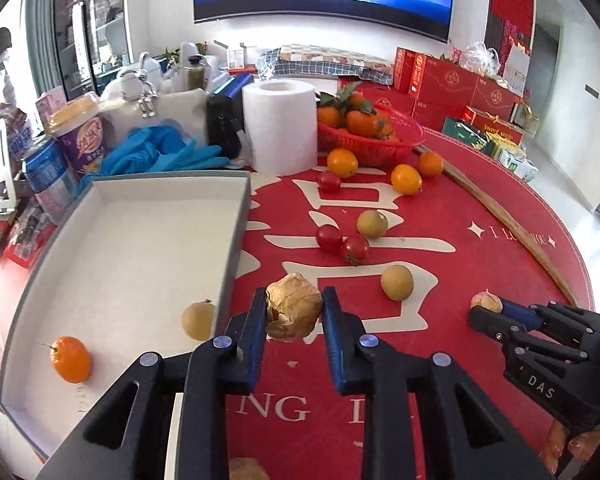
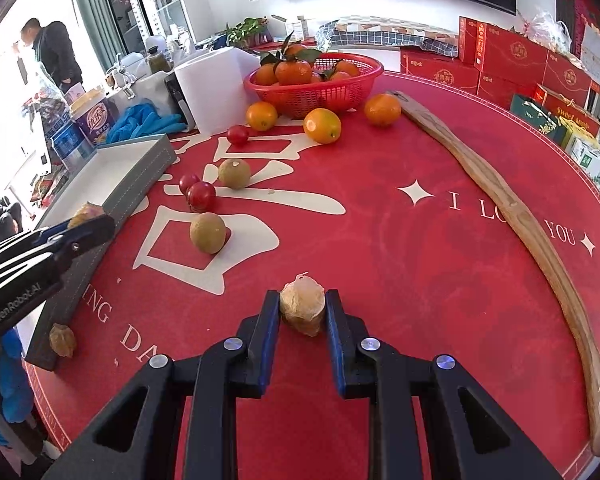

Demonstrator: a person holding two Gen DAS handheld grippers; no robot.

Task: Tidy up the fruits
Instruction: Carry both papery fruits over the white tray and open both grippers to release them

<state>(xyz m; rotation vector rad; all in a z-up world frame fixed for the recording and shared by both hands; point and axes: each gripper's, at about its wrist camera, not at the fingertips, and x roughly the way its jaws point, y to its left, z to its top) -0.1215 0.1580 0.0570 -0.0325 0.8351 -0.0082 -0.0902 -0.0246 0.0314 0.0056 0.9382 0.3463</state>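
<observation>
My left gripper (image 1: 294, 309) is shut on a papery brown husk fruit (image 1: 292, 300), held above the red tablecloth just right of the grey tray's wall (image 1: 236, 240). In the white-lined tray lie a small orange fruit (image 1: 71, 359) and a pale round fruit (image 1: 198, 320). My right gripper (image 2: 302, 312) is shut on another husk fruit (image 2: 302, 306) low over the cloth. It also shows at the left wrist view's right edge as the right gripper (image 1: 488, 312). Loose on the cloth are cherry tomatoes (image 2: 201, 195), brownish round fruits (image 2: 208, 233) and oranges (image 2: 322, 125).
A red basket (image 2: 356, 80) of tangerines stands at the back, beside a paper roll (image 1: 278, 128) and blue gloves (image 1: 160, 152). A long wooden strip (image 2: 520, 216) curves along the table's right rim. A third husk fruit (image 2: 62, 340) lies by the tray's near corner. A person (image 2: 54, 54) stands far left.
</observation>
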